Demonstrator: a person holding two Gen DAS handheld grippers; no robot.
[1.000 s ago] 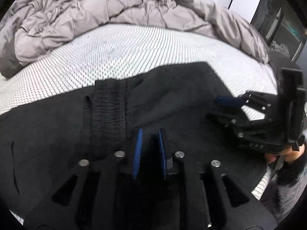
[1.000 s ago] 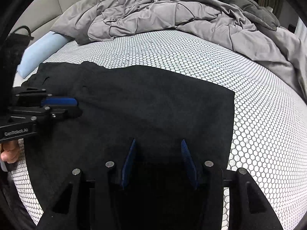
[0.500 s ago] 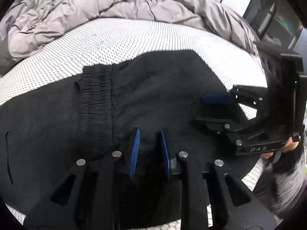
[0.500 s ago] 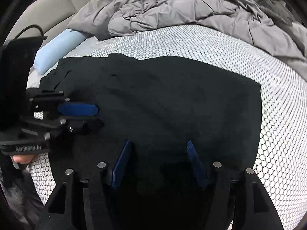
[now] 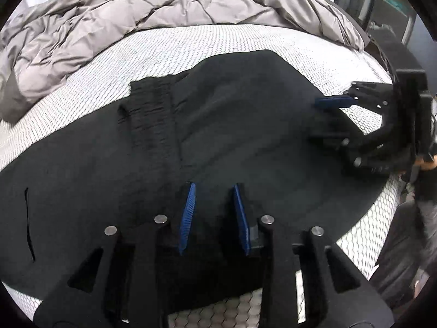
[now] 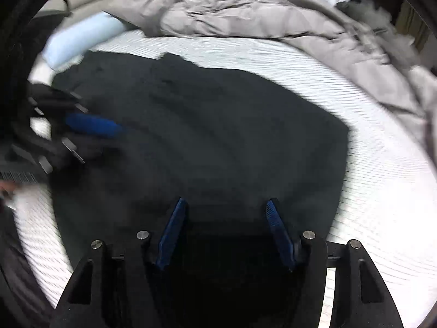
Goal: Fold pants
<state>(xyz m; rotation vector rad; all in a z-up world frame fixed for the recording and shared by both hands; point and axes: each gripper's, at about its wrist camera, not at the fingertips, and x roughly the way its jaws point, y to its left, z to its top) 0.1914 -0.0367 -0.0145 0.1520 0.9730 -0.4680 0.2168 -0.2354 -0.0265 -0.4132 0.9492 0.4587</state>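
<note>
The left gripper hangs over the near edge of the black pants, pads a narrow gap apart, gripping nothing. Its view shows the ribbed waistband ahead-left. The right gripper, spread wide and empty, sits above the same cloth; its blurred view alone shows a pale-blue pillow far left.

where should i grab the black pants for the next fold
Probably by the near edge of the pants, coming in low from the person's side. The cloth lies flat on the mattress, so only an edge gives the fingers something to pinch. The left gripper and right gripper are both open and already sit at that edge, apart.
</note>
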